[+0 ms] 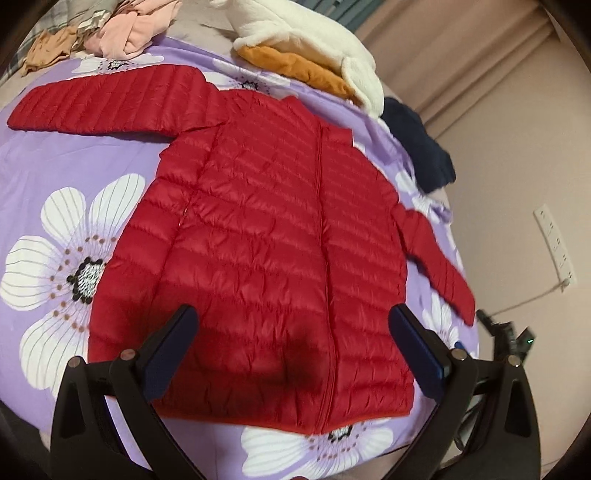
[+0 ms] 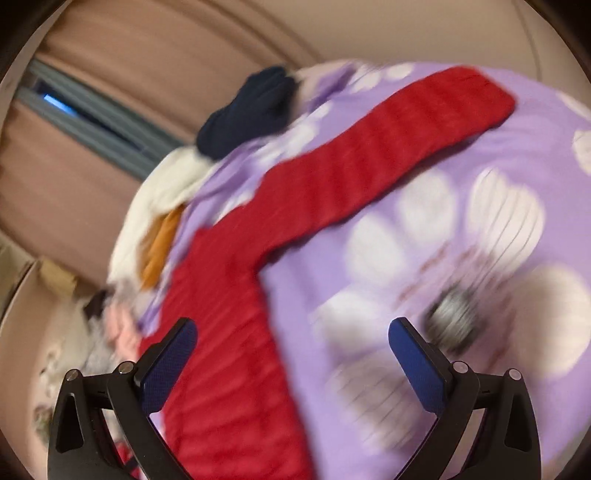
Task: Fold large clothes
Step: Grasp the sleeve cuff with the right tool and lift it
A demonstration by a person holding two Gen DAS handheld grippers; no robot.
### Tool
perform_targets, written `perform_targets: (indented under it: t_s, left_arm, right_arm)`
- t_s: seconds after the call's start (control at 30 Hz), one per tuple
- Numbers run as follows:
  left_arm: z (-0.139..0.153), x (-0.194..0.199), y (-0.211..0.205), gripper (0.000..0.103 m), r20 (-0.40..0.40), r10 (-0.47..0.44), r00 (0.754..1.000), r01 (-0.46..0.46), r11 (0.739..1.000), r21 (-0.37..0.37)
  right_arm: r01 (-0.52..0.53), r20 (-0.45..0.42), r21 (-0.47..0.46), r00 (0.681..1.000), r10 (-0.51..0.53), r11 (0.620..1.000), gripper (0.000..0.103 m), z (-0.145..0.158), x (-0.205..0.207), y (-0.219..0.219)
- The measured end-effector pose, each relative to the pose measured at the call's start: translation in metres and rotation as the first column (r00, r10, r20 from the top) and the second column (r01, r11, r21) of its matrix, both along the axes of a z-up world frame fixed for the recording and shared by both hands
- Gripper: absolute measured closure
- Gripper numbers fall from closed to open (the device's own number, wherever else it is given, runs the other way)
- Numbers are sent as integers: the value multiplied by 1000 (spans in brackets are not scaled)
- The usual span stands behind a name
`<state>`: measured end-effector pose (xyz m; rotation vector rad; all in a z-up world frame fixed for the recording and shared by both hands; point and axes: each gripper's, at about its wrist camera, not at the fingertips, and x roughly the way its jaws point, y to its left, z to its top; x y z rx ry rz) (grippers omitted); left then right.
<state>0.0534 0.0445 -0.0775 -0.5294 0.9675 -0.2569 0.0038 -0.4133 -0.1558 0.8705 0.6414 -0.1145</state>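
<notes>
A red quilted puffer jacket (image 1: 266,236) lies flat and zipped on a purple flowered bedsheet (image 1: 66,155), sleeves spread out to both sides. My left gripper (image 1: 291,325) hovers open above the jacket's lower front, nothing between its blue pads. In the blurred right wrist view the same jacket (image 2: 236,332) runs up the frame, one sleeve (image 2: 388,162) stretched toward the upper right. My right gripper (image 2: 291,332) is open over the jacket's side edge and the bedsheet (image 2: 461,177), holding nothing.
A cream fleece over an orange garment (image 1: 306,48) lies beyond the collar, a navy garment (image 1: 421,147) at the bed's right edge, and pink and tan clothes (image 1: 122,33) at the far left. A wall socket with a cable (image 1: 554,243) is on the right.
</notes>
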Motion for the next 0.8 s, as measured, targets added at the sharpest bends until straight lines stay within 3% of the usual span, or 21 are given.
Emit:
perform_targets:
  t_s: [0.2, 0.43, 0.67, 0.73, 0.8]
  left_arm:
    - [-16, 17, 3, 0, -51, 0, 999, -1, 1000, -26]
    - [-31, 33, 6, 0, -119, -10, 993, 14, 999, 30]
    - [-37, 45, 15, 0, -153, 20, 988, -12, 998, 56]
    - [-39, 47, 17, 0, -162, 27, 986, -18, 998, 53]
    - [-40, 48, 19, 0, -165, 36, 986, -29, 999, 46]
  right_arm:
    - [99, -61, 47, 994, -96, 994, 1, -25, 21, -50]
    - [208, -6, 125, 978, -209, 970, 1, -31, 49, -96]
    - [312, 44, 309, 939, -341, 898, 1, -37, 52, -128]
    - [330, 48, 338, 929, -366, 882, 8, -38, 52, -133]
    - [342, 30, 363, 925, -378, 867, 30, -40, 52, -138]
